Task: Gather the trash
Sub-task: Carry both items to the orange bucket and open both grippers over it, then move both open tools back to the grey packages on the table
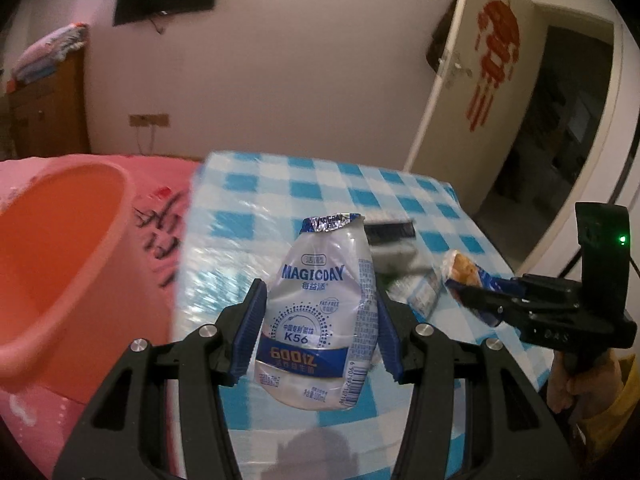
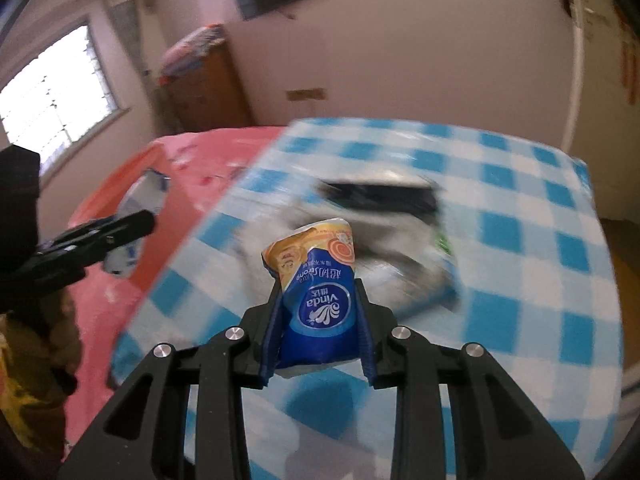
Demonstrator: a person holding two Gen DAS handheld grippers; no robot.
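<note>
A blue-checked worktop (image 1: 400,184) fills the middle of the room, butted against a pink bed (image 1: 160,184) on its left, where an orange basin (image 1: 60,248) waits with its mouth open and, as far as the left wrist view shows, nothing in it yet. Over the near part of the worktop a person holds two pieces of trash aloft at once. The left gripper (image 1: 320,320) has its fingers clamped on the sides of a crumpled white-and-blue bottle (image 1: 320,312), foil lid torn up, held upright just right of the basin. The right gripper (image 2: 318,312) has its fingers fully closed on a squashed blue-and-orange tissue pack (image 2: 316,280), lifted clear of the cloth at the near right. Judging by this, the pick-up stage is done for these two items, while the drop into the basin has not yet happened. More remains: a blurred heap of wrappers (image 1: 408,276) and a dark comb-like object (image 1: 390,230) lie on the worktop beyond the bottle, so further trips look likely.
</note>
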